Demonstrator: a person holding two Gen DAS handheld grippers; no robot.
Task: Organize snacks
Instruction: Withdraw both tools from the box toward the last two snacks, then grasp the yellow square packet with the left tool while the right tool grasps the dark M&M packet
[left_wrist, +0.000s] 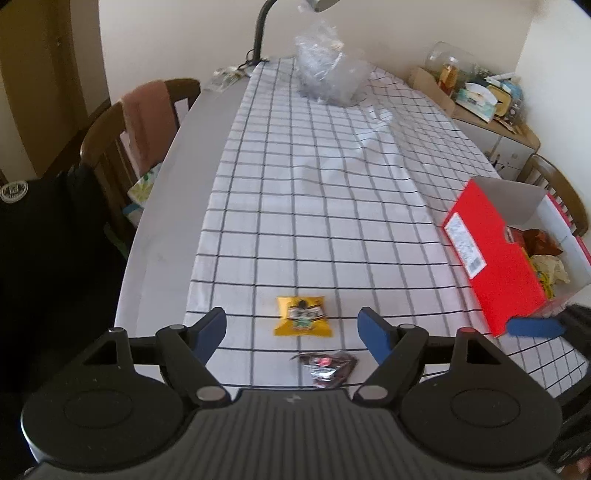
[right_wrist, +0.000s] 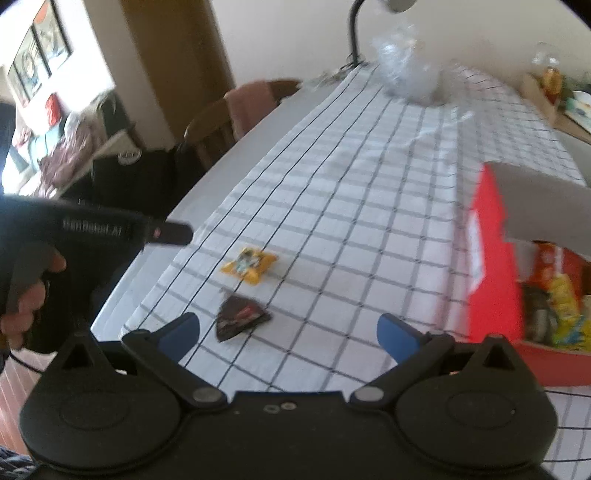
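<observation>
Two hand-held tools hover over a bench draped with a white, black-gridded cloth. The left tool has its blue-padded jaws spread wide with nothing gripped; a yellow snack packet lies flat on the cloth between them, and a dark snack packet lies just nearer the camera. The right tool also stands with jaws apart and empty, the dark packet just inside its left finger and the yellow one a little beyond. At the bench's right side sits an open red box already holding several snack packets. A crumpled clear plastic bag rests at the far end, near a lamp's black neck.
</observation>
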